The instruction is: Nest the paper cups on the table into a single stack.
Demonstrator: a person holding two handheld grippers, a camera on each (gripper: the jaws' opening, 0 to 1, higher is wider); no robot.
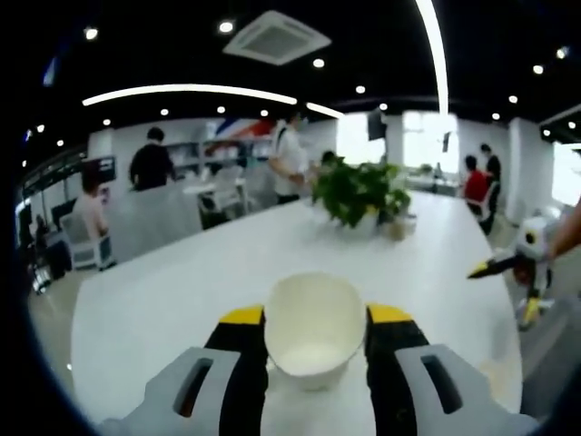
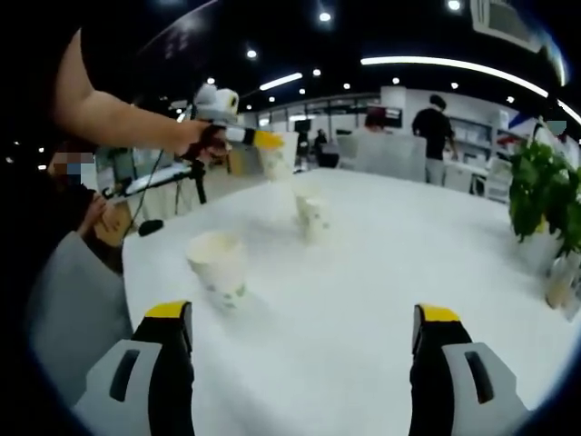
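In the left gripper view, the left gripper (image 1: 315, 338) sits at the bottom centre of the frame, its yellow-tipped black jaws closed against both sides of a plain white paper cup (image 1: 313, 329) whose open mouth faces the camera; the cup is held clear above the long white table (image 1: 182, 272); a leafy green potted plant (image 1: 361, 193) stands beyond it at the upper middle; at the right edge the right gripper (image 1: 495, 267) pokes in, its jaw state there too small to tell.

In the right gripper view, the left gripper shows at the upper left with its cup pinched at the tip; below it, at centre left, a white paper cup with small green printed marks (image 2: 219, 269) stands upright on the table; further up the frame, near the centre, a second printed paper cup (image 2: 311, 216) stands well apart from it; the right gripper's own jaws rise at the bottom corners, spread wide with nothing between them.

By my reading the step in hand is carrying the held cup to a standing one; the next move calls for aligning it upright over an open mouth, then lowering it straight in.
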